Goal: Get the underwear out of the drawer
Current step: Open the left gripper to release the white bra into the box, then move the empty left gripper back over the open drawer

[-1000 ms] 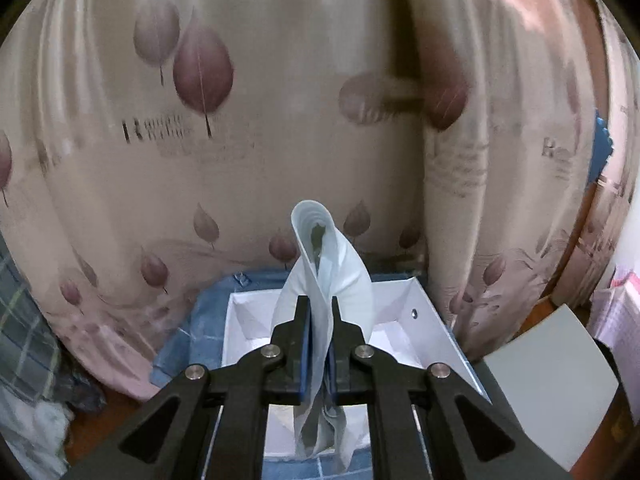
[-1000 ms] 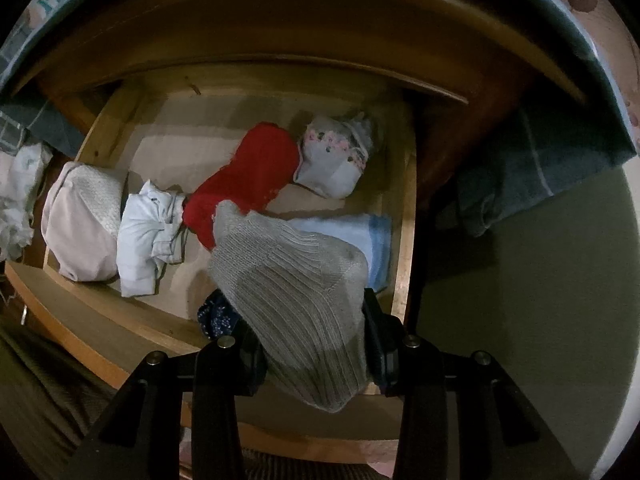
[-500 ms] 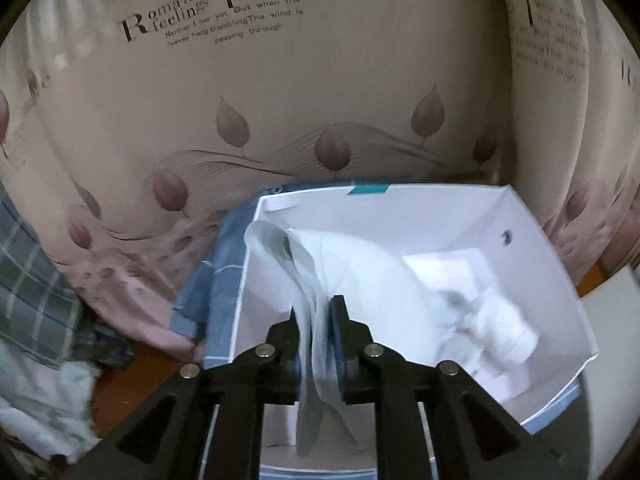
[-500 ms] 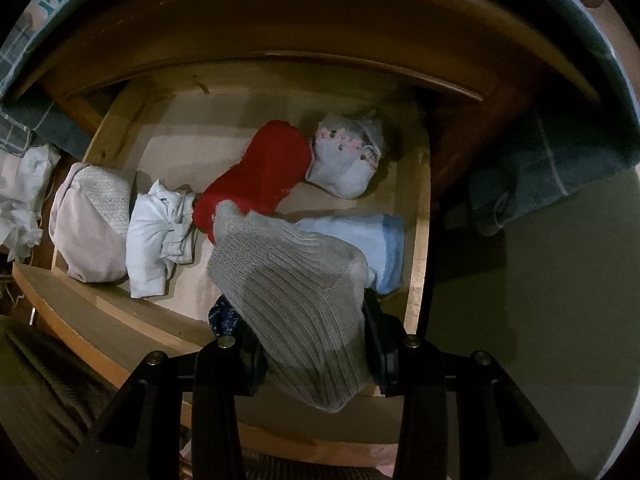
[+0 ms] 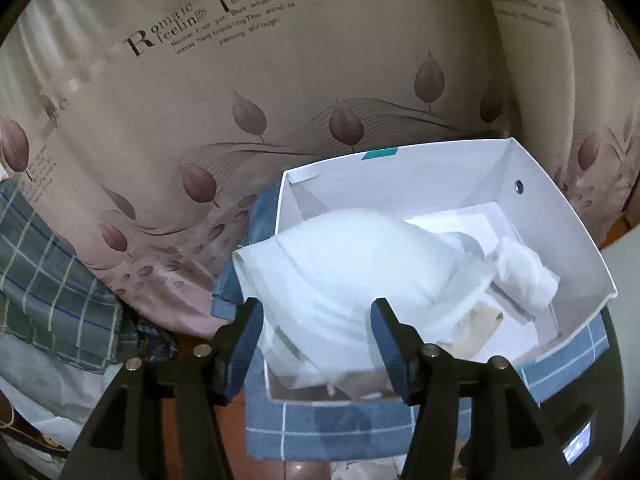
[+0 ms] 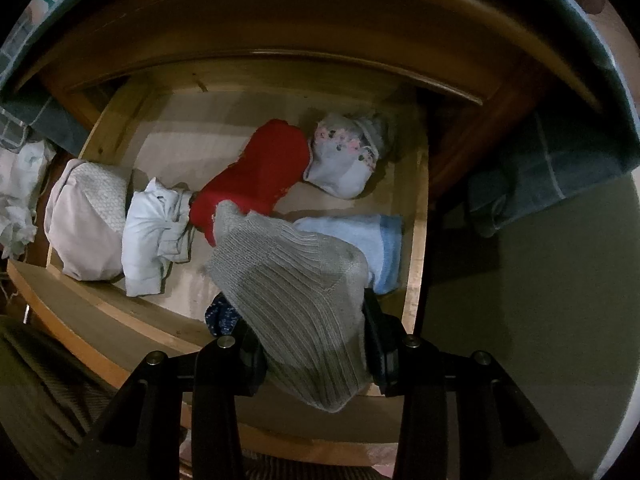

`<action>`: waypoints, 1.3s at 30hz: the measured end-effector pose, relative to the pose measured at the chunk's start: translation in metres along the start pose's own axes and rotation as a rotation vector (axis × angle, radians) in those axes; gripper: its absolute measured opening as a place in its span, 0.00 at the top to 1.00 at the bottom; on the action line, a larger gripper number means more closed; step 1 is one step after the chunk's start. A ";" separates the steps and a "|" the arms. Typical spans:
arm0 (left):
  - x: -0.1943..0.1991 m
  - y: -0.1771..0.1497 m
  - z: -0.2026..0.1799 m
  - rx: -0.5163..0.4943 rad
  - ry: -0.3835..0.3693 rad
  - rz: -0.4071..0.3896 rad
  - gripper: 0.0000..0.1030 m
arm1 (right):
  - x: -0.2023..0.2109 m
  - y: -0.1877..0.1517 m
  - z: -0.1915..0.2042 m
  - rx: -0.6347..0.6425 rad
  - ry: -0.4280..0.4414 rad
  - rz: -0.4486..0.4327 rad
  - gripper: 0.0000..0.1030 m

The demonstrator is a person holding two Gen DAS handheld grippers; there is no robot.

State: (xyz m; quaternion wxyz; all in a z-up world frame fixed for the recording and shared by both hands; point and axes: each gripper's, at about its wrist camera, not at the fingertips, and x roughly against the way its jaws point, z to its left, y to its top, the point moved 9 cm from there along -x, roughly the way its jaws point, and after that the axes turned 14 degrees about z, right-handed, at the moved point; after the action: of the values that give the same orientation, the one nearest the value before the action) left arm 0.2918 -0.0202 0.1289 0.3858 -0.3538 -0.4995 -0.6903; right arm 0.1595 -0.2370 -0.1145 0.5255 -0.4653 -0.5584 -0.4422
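Since a moment ago my left claw [image 5: 316, 336] has tipped downward over the white cardboard box [image 5: 560, 216], and its jaws are opening, the pale white underwear [image 5: 352, 264] lying loose between them across the box rim. My right claw [image 6: 312, 344] is pointing steeply down, clamping a grey ribbed garment [image 6: 296, 292] above the wooden drawer [image 6: 416, 216].

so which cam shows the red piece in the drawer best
The right wrist view: the red garment lies mid-drawer, its near end hidden behind the grey knit piece. The left wrist view shows none of it, only the white box.
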 end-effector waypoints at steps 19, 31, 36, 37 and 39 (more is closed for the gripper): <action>0.031 -0.085 0.008 0.028 -0.041 -0.064 0.44 | -0.001 0.001 -0.003 0.000 -0.013 -0.005 0.64; -0.040 -0.190 -0.016 0.084 -0.035 0.010 0.44 | 0.008 0.001 -0.004 -0.016 0.068 -0.045 0.64; -0.070 -0.223 -0.028 0.115 -0.062 0.043 0.44 | 0.017 0.002 -0.003 -0.009 0.097 -0.084 0.64; -0.073 -0.227 -0.029 0.120 -0.065 0.045 0.44 | 0.020 0.002 -0.002 -0.006 0.117 -0.096 0.64; -0.079 -0.236 -0.028 0.132 -0.060 0.037 0.44 | 0.026 0.003 -0.003 -0.008 0.130 -0.120 0.64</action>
State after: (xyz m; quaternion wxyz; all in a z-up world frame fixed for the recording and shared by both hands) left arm 0.1158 0.0153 -0.0454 0.4059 -0.3573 -0.5485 -0.6377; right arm 0.1630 -0.2383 -0.0883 0.5314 -0.4033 -0.5480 -0.5046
